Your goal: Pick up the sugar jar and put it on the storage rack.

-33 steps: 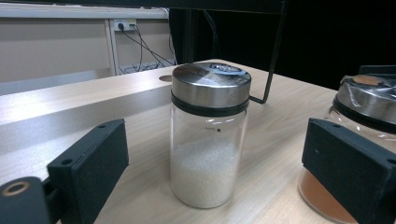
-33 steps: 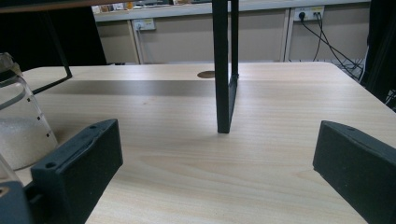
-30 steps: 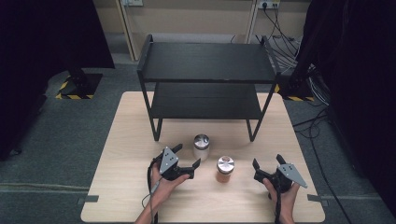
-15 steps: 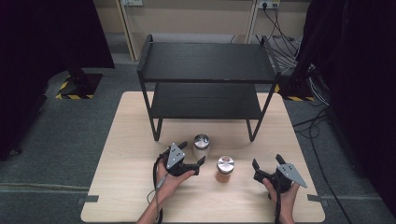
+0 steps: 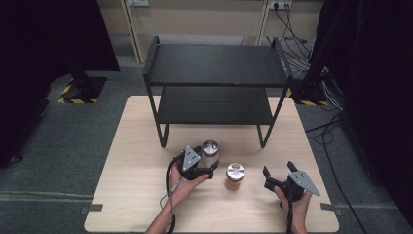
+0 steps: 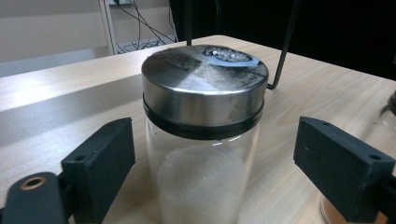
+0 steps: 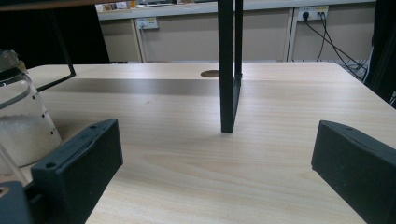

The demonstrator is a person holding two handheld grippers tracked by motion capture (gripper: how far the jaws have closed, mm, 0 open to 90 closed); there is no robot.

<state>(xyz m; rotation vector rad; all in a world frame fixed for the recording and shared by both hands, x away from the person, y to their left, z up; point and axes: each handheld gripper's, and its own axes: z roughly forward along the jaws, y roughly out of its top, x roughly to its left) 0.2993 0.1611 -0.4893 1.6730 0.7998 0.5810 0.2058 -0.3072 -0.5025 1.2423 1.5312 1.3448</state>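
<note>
The left gripper (image 5: 203,165) was found just short of the desk's (image 5: 126,195) middle, nearer the front edge than the back, with its 2 jaws standing apart on either side of a glass jar of white grains (image 5: 210,150). The jaws had just been closing, with the jar between them. In the left gripper view a clear gap remained between each pad and the glass of the jar (image 6: 204,140), so no clamp was in effect. The jar stood upright on the desk under a metal lid (image 6: 204,79), just in front of the black 2-tier shelf (image 5: 214,87).

A second jar (image 5: 234,176), holding brown contents under a like lid, stood upright just beside the first, towards the front edge and a little to the right, touching neither gripper.

The right gripper (image 5: 276,176) was held near the front right corner of the desk, well apart from both jars, with its jaws wide apart and nothing between them. The right gripper view showed bare desk ahead of the jaws and 1 black shelf leg (image 7: 229,70) beyond.

The shelf occupied the back half of the desk.
</note>
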